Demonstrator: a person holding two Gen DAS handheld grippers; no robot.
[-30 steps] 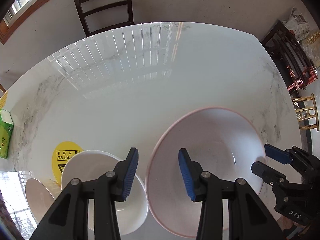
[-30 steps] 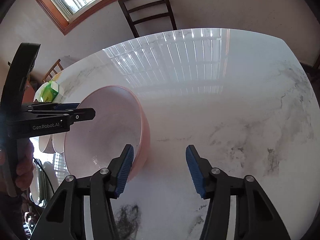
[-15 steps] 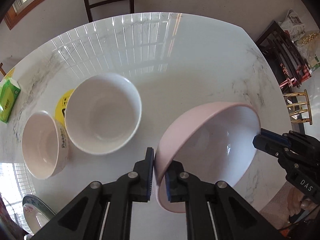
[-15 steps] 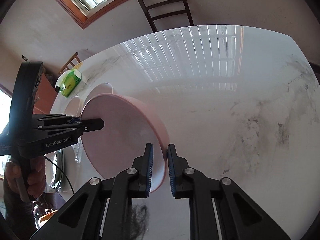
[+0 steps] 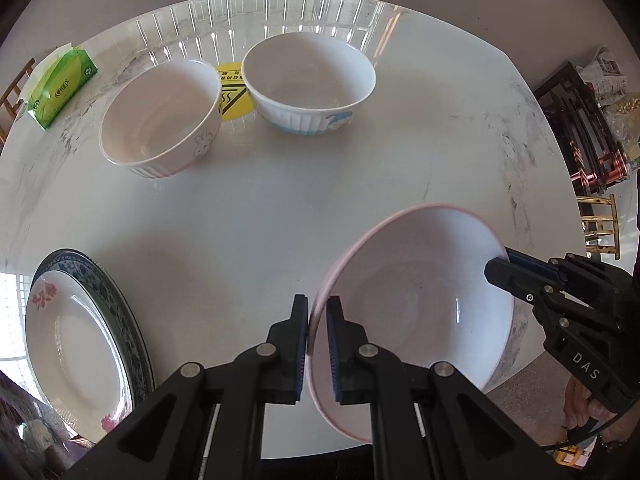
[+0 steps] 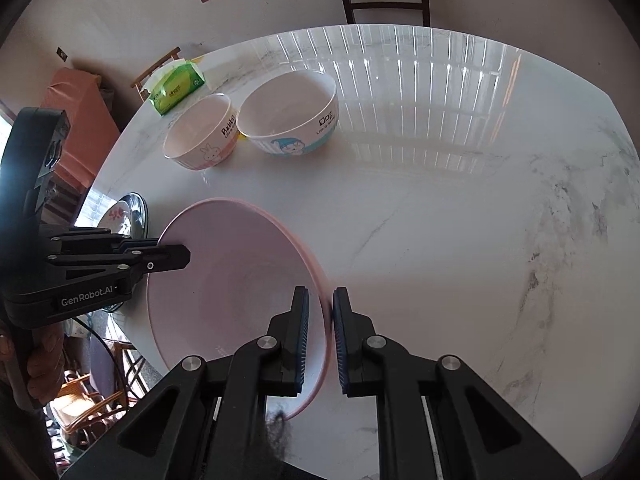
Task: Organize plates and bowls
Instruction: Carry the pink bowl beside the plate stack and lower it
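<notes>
Pink and wide, the big bowl (image 5: pixel 412 312) hangs tilted over the near edge of the bench (image 5: pixel 320 208), carried by both hands at once. The left gripper (image 5: pixel 317 344) pinches its rim on one side, one pad inside the wall and one outside; the right gripper (image 6: pixel 320 340) pinches the opposite rim the same way. So each gripper is pressed together on the bowl, with nothing but the thin wall between its pads.

What the coming move turns on, I judge, is where the bowl goes from here. The two small bowls sit well apart from it at the far side of the bench: the rabbit bowl (image 5: pixel 160 120) to the left, the blue-trimmed bowl (image 5: pixel 308 80) just beside it on the right, a yellow sticker (image 5: pixel 234 96) between them. The stacked plates (image 5: pixel 84 344) lie at the near left edge, closest to the left gripper.

Being the widest, the pink bowl likely belongs under the others, so it probably needs a bare patch of bench first. Neither hand is nearer; the line between the two grips runs across the bowl, and both must travel together
</notes>
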